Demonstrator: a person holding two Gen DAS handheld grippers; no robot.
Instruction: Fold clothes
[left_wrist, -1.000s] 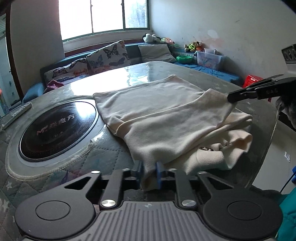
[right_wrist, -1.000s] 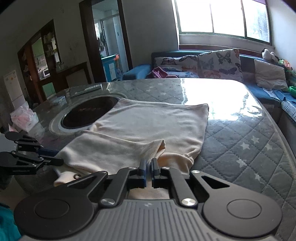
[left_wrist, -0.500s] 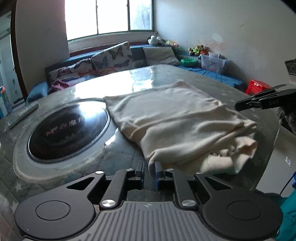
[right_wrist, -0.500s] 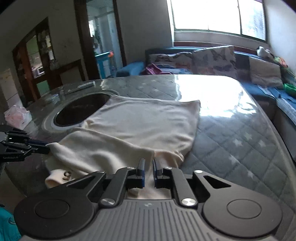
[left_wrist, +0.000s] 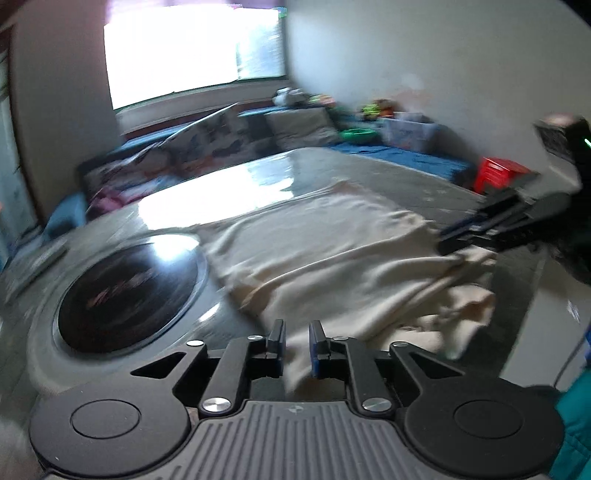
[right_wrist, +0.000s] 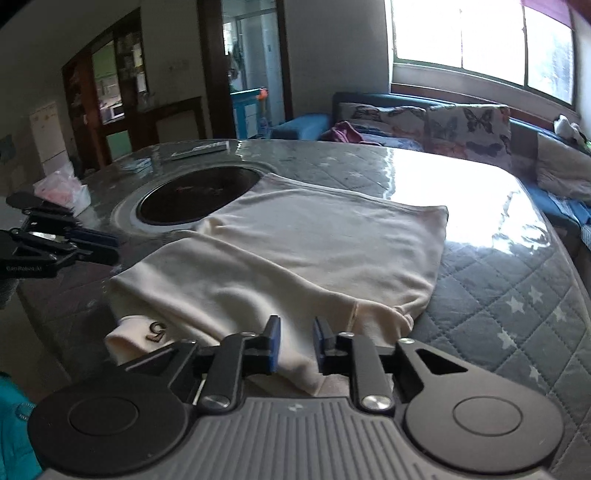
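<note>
Both grippers open over a cream garment on the table.

The garment lay part-folded beside the cooktop. The left gripper and right gripper stood with jaws apart, cloth between them, seemingly unclamped; the left view was blurred.

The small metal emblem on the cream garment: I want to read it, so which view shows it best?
The right wrist view. It is sharp there, and the emblem sits exposed on a folded flap of the cream garment at the table's near edge. The left wrist view is motion-blurred; that end of the garment shows only as rumpled folds, with no emblem discernible.
</note>
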